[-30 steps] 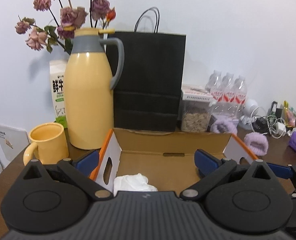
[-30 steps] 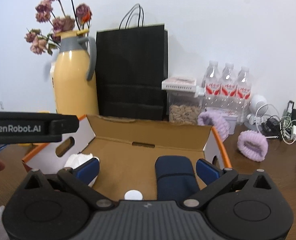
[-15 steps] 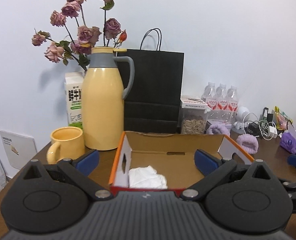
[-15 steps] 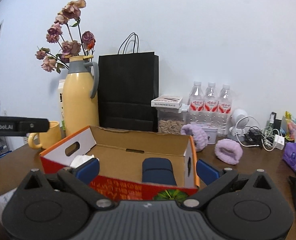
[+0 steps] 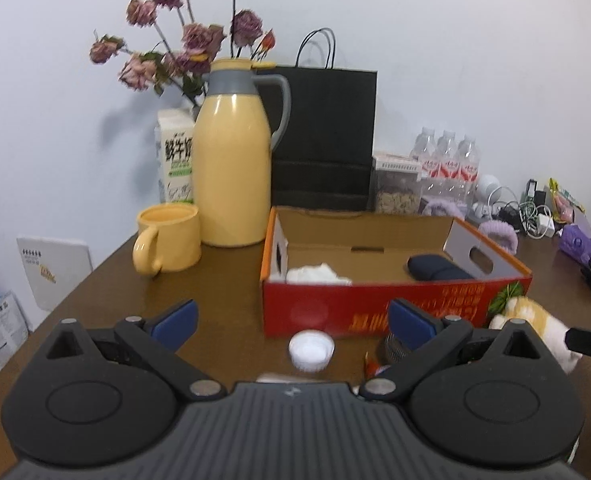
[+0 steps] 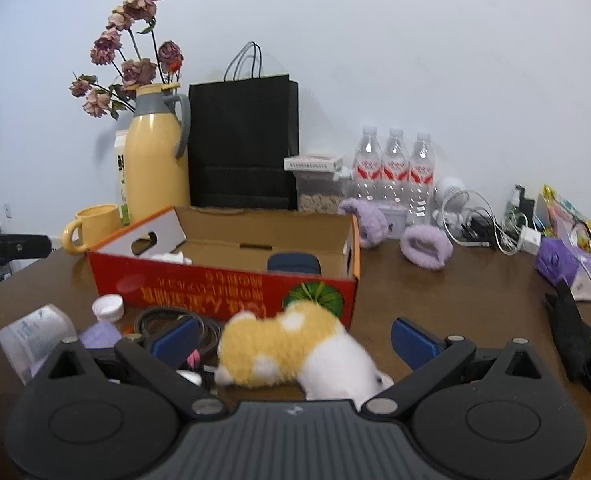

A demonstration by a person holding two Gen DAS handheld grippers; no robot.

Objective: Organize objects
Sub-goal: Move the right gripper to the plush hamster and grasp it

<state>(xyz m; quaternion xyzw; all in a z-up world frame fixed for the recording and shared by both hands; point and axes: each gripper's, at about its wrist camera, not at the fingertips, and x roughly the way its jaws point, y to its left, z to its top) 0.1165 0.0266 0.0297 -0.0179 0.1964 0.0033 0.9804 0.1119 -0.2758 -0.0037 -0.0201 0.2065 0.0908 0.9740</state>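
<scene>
A red cardboard box (image 5: 375,304) stands open on the brown table, also in the right wrist view (image 6: 223,292). Inside lie a white crumpled tissue (image 5: 317,274) and a dark blue case (image 5: 435,270). In front of the box lie a white cap (image 5: 310,350), a yellow-and-white plush toy (image 6: 291,352), a coiled black cable (image 6: 175,320) and a plastic-wrapped packet (image 6: 35,336). My left gripper (image 5: 291,320) is open and empty over the cap. My right gripper (image 6: 295,338) is open, with the plush toy between its jaws.
A yellow thermos (image 5: 233,172), yellow mug (image 5: 167,238), milk carton (image 5: 175,160), dried flowers and black paper bag (image 5: 323,136) stand behind the box. Water bottles (image 6: 395,172), purple fuzzy bands (image 6: 425,246), chargers and a black object (image 6: 571,332) lie to the right.
Both grippers have pulled back out of the box toward the near table edge. The box front, the cap and the plush toy have come into view.
</scene>
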